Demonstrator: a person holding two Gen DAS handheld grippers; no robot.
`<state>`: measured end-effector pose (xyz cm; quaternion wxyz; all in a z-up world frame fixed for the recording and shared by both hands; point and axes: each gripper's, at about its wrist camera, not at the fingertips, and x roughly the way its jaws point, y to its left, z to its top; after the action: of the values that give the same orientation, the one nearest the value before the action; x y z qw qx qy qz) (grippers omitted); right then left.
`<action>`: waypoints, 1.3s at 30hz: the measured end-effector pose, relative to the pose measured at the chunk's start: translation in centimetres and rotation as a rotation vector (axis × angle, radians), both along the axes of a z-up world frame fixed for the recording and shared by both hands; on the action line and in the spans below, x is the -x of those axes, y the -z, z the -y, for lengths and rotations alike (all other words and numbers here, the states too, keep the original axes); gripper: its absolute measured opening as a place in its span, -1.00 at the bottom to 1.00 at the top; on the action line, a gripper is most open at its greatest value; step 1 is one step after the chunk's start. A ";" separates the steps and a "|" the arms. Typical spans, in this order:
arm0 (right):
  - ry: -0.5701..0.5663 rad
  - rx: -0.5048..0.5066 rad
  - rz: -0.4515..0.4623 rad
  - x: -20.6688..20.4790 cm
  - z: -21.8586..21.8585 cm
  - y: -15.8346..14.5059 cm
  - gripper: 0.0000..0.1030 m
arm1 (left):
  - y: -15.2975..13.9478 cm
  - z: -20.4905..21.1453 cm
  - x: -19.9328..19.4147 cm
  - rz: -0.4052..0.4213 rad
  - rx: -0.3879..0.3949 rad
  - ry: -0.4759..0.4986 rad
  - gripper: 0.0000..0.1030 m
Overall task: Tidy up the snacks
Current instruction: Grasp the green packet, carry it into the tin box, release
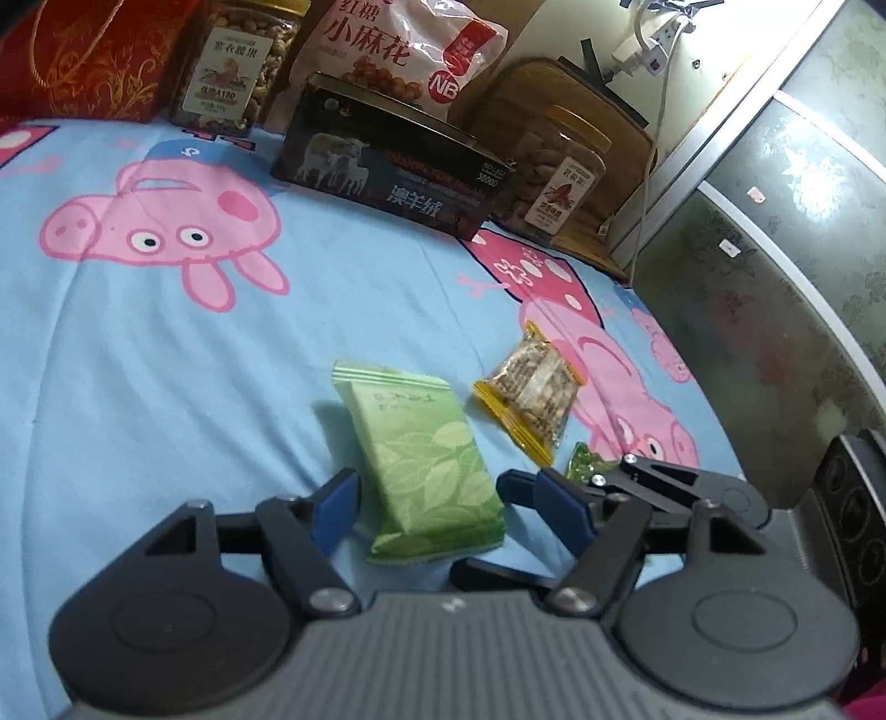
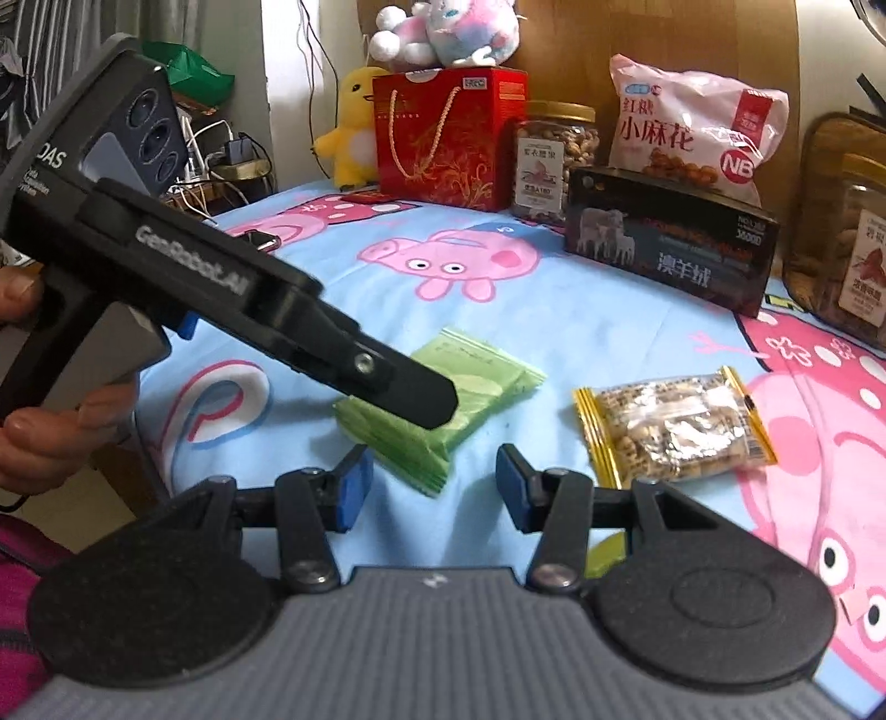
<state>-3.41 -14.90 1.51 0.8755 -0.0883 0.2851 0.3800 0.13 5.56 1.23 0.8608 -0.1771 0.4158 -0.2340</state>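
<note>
A green leaf-print snack packet [image 1: 423, 459] lies on the blue cartoon bedsheet between the open jaws of my left gripper [image 1: 426, 498], untouched by the pads. It also shows in the right wrist view [image 2: 470, 387], partly under the left gripper's body [image 2: 221, 288]. A clear yellow-edged snack packet [image 1: 529, 390] [image 2: 673, 423] lies to its right. A small green candy [image 1: 587, 462] peeks behind the right gripper's fingers [image 1: 637, 487]. My right gripper [image 2: 432, 490] is open and empty, just in front of the green packet.
A black box [image 1: 387, 166] [image 2: 670, 238], two nut jars [image 1: 238, 66] [image 1: 559, 171], a pink snack bag [image 1: 398, 50] and a red gift box [image 2: 448, 133] stand along the back. A cabinet [image 1: 775, 249] lines the bed's right side. Plush toys [image 2: 443, 27] sit behind.
</note>
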 end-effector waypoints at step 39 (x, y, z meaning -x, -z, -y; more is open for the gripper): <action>0.200 -0.044 0.075 -23.3 -1.8 -6.2 -0.43 | -8.7 1.9 -23.2 0.188 -0.093 -0.060 -0.23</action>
<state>19.91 -13.05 7.68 0.9208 -0.0544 0.2514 0.2932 23.32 3.67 9.93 0.9099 -0.1266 0.3382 -0.2041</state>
